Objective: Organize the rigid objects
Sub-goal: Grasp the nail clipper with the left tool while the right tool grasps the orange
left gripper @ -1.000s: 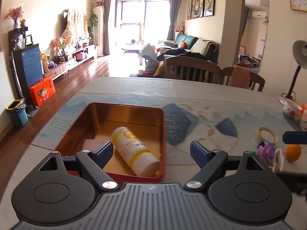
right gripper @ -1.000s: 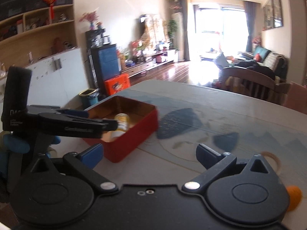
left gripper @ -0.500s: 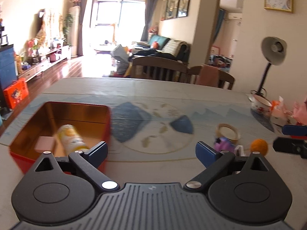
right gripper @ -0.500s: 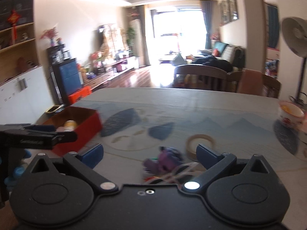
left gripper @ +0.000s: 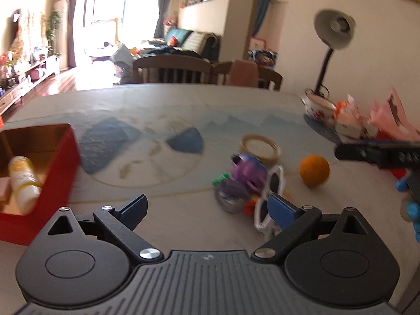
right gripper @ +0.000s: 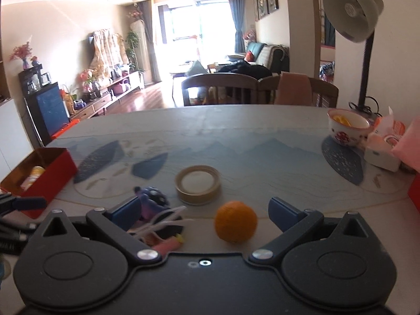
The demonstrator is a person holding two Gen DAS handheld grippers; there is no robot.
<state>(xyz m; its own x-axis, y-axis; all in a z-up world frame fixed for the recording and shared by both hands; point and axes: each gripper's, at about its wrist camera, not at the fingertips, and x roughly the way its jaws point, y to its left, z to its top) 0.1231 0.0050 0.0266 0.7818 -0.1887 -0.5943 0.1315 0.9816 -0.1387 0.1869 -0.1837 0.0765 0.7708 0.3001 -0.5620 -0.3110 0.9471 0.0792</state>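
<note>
A red tin box point(left gripper: 61, 173) sits at the table's left with a yellow-white bottle point(left gripper: 23, 181) lying in it; it also shows in the right wrist view point(right gripper: 50, 181). A pile of small objects lies mid-table: a purple toy point(left gripper: 248, 170), white-framed sunglasses point(left gripper: 270, 199), a tape roll point(left gripper: 260, 147) and an orange point(left gripper: 314, 171). My left gripper point(left gripper: 210, 210) is open and empty, just short of the pile. My right gripper point(right gripper: 204, 210) is open and empty, with the orange point(right gripper: 235, 221) between its fingers and the purple toy point(right gripper: 151, 199) by its left finger.
A floral bowl point(right gripper: 347, 128), tissue packs point(right gripper: 380, 147) and a desk lamp point(right gripper: 351, 15) stand at the table's right. Wooden chairs point(right gripper: 218, 90) line the far edge. The tape roll point(right gripper: 198, 183) lies beyond the orange.
Both grippers have swung right, away from the red box and toward the pile of objects. The right gripper now has the orange between its open fingers.
</note>
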